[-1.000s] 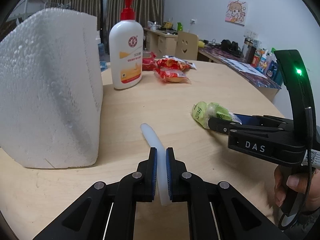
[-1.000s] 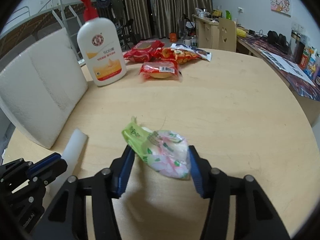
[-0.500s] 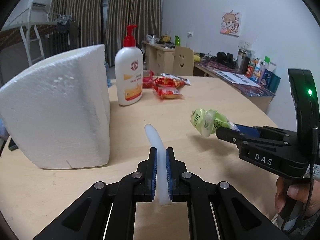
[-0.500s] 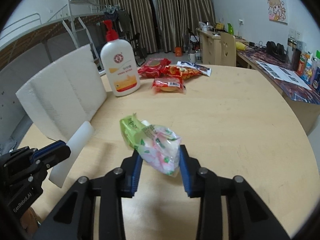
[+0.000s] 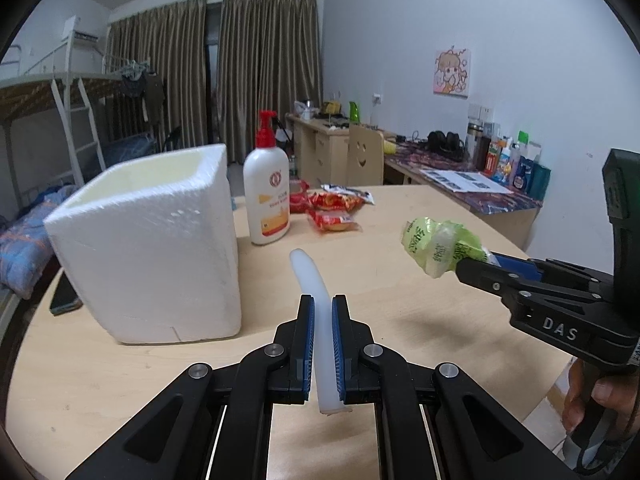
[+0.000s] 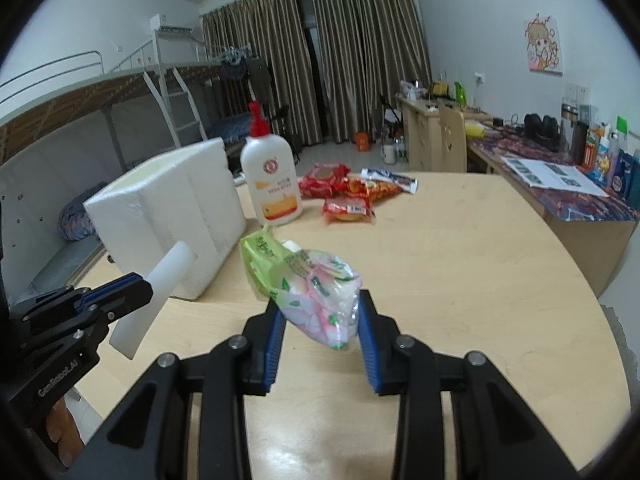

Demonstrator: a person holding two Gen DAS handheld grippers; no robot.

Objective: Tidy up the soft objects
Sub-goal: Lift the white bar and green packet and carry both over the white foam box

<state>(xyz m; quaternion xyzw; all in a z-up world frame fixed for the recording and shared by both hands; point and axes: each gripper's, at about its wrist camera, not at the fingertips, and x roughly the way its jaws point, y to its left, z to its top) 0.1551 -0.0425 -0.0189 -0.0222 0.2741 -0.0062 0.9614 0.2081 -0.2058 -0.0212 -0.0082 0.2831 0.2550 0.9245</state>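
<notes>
My left gripper (image 5: 323, 300) is shut on a thin white foam sheet (image 5: 308, 276), gripped edge-on and held above the round wooden table (image 5: 380, 208). My right gripper (image 6: 320, 304) is shut on a soft green and pink tissue pack (image 6: 304, 280), squeezed between the blue pads and held in the air. In the left wrist view the pack (image 5: 436, 246) sticks out of the right gripper (image 5: 472, 266) at the right. In the right wrist view the left gripper (image 6: 120, 292) shows at the left with the sheet (image 6: 160, 288). An open white foam box (image 5: 152, 248) stands left of both.
A white pump bottle (image 5: 267, 196) stands just right of the foam box (image 6: 176, 216). Red snack packets (image 5: 332, 216) lie behind it. A dark phone (image 5: 64, 296) lies near the table's left edge. Desks and a chair stand behind the table.
Both grippers have risen from the table with their loads. The right jaws have closed in on the tissue pack and lifted it. The foam box's open top has come into view.
</notes>
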